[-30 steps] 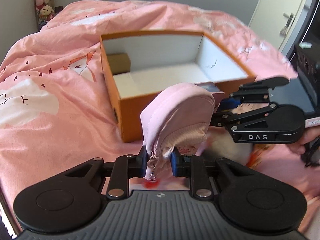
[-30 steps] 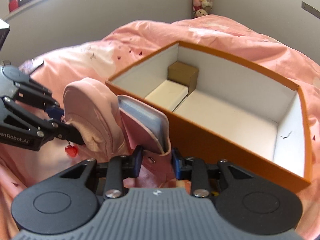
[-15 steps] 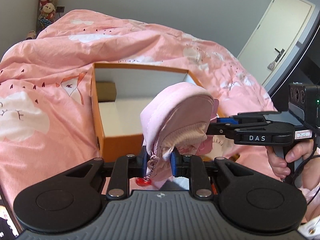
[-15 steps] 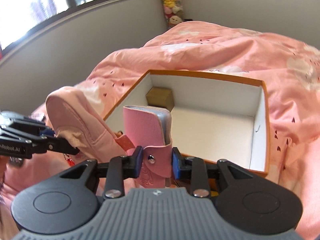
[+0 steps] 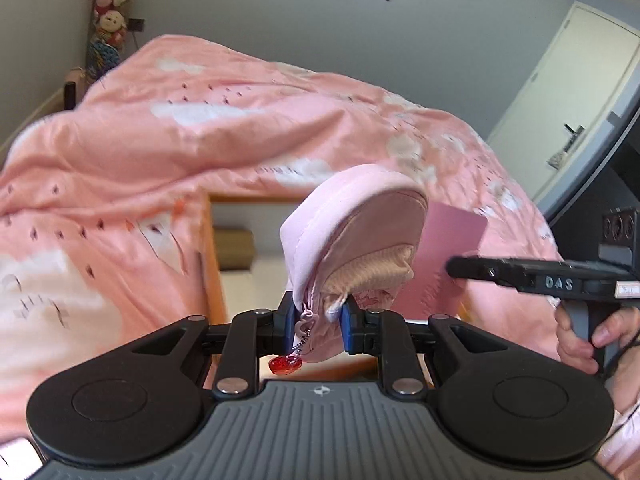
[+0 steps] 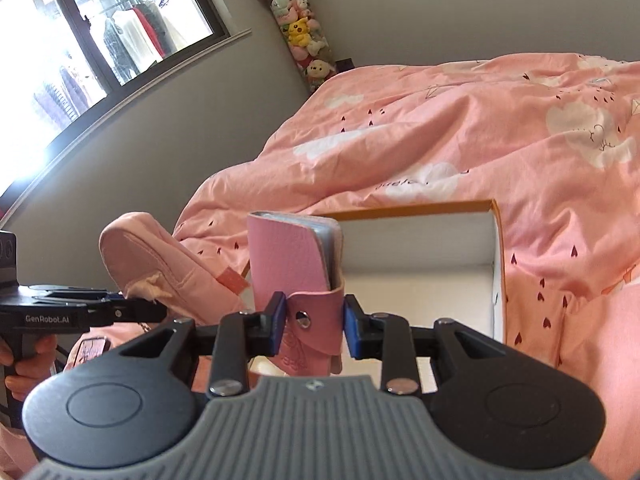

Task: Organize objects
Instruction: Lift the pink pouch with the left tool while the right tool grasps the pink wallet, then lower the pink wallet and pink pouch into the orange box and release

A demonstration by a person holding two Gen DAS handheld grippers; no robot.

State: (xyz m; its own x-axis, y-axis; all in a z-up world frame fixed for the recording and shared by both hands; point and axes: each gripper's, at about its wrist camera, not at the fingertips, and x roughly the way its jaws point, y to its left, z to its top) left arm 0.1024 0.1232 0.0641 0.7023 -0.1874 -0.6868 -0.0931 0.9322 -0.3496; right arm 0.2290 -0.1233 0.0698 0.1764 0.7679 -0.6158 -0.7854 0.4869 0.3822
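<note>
My left gripper (image 5: 316, 326) is shut on a light pink zip pouch (image 5: 356, 236) with a red heart charm (image 5: 285, 365) on its zipper chain. It holds the pouch up over the orange box (image 5: 210, 256). My right gripper (image 6: 314, 326) is shut on a pink snap-flap card wallet (image 6: 294, 256), held upright above the box (image 6: 498, 264). The wallet also shows in the left wrist view (image 5: 448, 248), just right of the pouch. The pouch shows in the right wrist view (image 6: 160, 256), left of the wallet. A small brown box (image 5: 234, 248) sits inside the orange box.
The orange box lies on a bed with a pink patterned duvet (image 5: 180, 140). A column of plush toys (image 6: 300, 36) hangs in the room corner. A window (image 6: 80, 40) is at left in the right wrist view, a white door (image 5: 580, 100) at right in the left wrist view.
Both grippers have risen and tilted up with their loads. The box now sits lower and smaller in both views, and more wall shows.
</note>
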